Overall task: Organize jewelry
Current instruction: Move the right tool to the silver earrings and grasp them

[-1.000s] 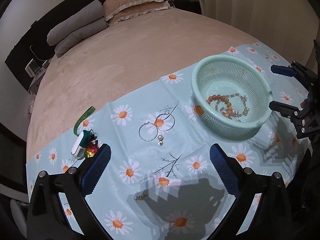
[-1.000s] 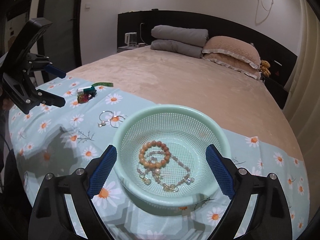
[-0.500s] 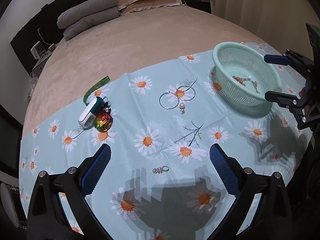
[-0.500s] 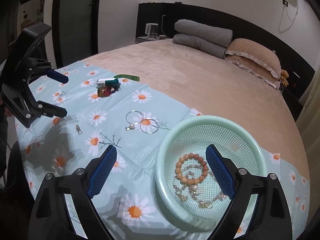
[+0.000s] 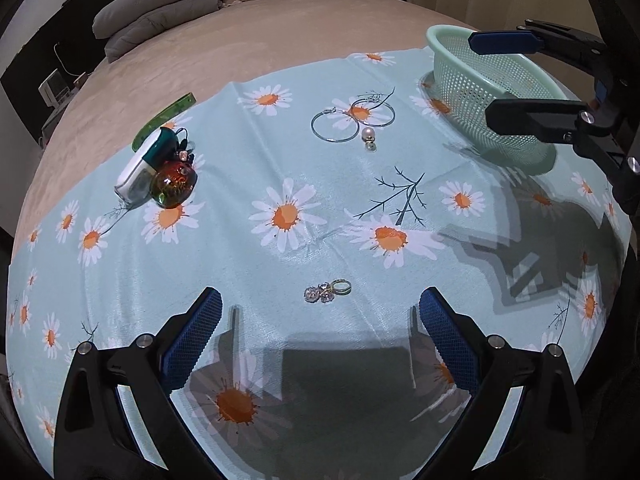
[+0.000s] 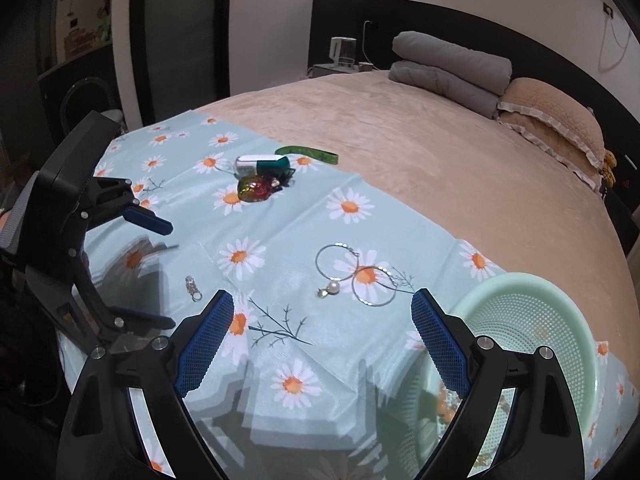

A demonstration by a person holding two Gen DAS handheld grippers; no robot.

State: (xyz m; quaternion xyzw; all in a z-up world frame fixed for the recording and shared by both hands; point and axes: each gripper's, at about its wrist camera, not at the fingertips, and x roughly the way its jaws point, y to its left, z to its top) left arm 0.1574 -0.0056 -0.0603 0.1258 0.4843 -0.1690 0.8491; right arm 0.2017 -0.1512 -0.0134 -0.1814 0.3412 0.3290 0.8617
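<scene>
Jaws of both grippers wide apart, empty. Our left gripper (image 5: 320,320) frames the small crystal charm (image 5: 327,291), probably next; right gripper (image 6: 322,336) hangs beside the basket (image 6: 532,312), hoop earrings (image 5: 352,122) on the cloth (image 5: 240,160).

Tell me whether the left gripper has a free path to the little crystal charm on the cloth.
Probably yes. The left gripper is open, and the crystal charm lies alone on the daisy cloth just ahead of its fingertips, with nothing between them.
</scene>
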